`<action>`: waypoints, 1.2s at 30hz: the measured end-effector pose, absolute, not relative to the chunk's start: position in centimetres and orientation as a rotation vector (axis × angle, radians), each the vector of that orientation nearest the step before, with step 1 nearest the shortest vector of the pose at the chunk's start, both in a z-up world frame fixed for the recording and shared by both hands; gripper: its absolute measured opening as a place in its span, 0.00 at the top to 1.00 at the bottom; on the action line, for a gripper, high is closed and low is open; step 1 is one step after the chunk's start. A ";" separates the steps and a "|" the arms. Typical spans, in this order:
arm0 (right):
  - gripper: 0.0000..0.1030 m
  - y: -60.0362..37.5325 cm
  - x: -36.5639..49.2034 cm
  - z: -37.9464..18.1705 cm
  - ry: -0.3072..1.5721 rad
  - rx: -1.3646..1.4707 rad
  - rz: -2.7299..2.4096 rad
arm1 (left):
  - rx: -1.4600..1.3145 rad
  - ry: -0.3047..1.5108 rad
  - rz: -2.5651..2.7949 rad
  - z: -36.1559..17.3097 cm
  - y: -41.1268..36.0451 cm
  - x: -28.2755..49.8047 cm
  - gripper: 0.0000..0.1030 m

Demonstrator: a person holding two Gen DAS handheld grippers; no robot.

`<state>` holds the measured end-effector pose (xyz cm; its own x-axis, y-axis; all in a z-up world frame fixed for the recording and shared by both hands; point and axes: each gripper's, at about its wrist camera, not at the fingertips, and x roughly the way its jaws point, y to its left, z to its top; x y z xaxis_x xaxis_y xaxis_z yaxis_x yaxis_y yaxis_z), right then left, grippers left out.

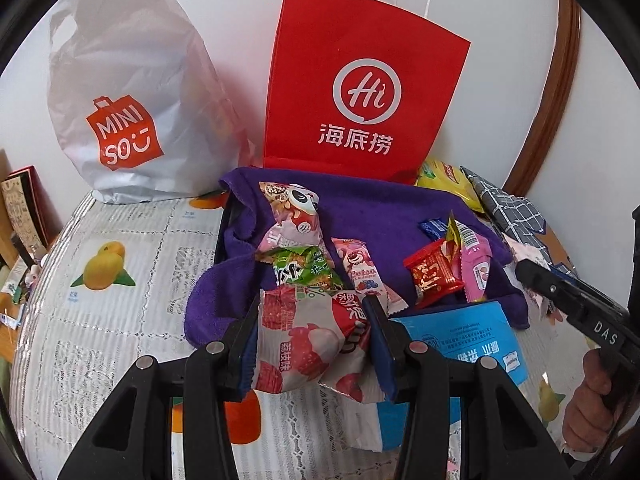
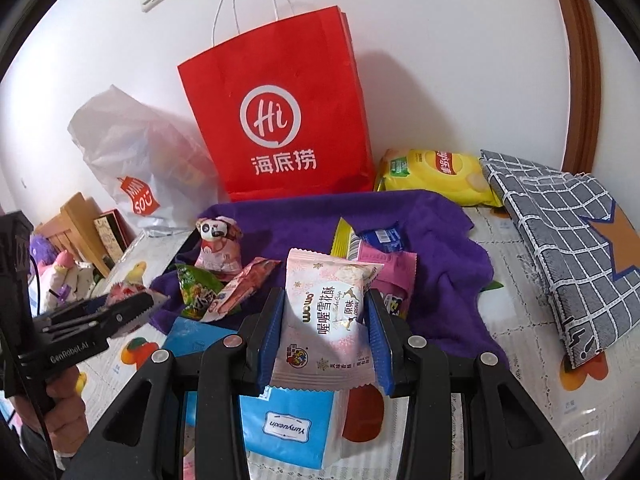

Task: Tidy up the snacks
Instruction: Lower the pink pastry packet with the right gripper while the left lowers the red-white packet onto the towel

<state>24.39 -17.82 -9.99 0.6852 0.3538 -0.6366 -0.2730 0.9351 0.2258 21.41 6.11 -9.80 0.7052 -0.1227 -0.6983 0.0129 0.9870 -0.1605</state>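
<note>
Fingers [image 1: 256, 320] of the left gripper [image 1: 312, 320] clamp a lychee candy packet [image 1: 308, 340], the right gripper [image 2: 326, 320] pinches a pale pink snowflake-crisp packet [image 2: 324, 320], both above the purple towel [image 2: 440, 248] strewn with snacks on the table [image 1: 120, 240].

White wall [image 2: 440, 60], brown wooden door frame [image 2: 580, 80].

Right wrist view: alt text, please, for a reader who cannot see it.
The right gripper holds a pale pink snack packet above a purple towel strewn with snacks. A red paper bag stands behind against the wall; the left gripper enters at the left.
</note>
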 end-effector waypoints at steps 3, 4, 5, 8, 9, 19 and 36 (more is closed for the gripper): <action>0.61 -17.8 24.6 -10.0 0.740 0.123 0.351 | -0.158 0.780 -0.087 -9.8 6.2 21.3 0.57; 0.61 -17.6 24.7 -10.0 0.745 0.117 0.345 | -0.162 0.781 -0.089 -9.8 6.3 21.3 0.57; 0.61 -17.4 24.8 -9.9 0.747 0.114 0.346 | -0.164 0.783 -0.089 -9.9 6.3 21.3 0.57; 0.61 -16.6 25.3 -9.7 0.755 0.098 0.349 | -0.168 0.791 -0.093 -10.0 6.3 21.4 0.57; 0.61 -16.2 25.6 -9.7 0.755 0.082 0.344 | -0.169 0.790 -0.094 -10.0 6.3 21.3 0.57; 0.61 -13.0 28.9 -11.7 0.814 0.051 0.350 | -0.205 0.794 -0.087 -9.7 7.3 21.4 0.57; 0.58 -12.2 30.8 -13.7 0.873 0.055 0.284 | -0.220 0.821 -0.075 -10.0 7.8 21.9 0.57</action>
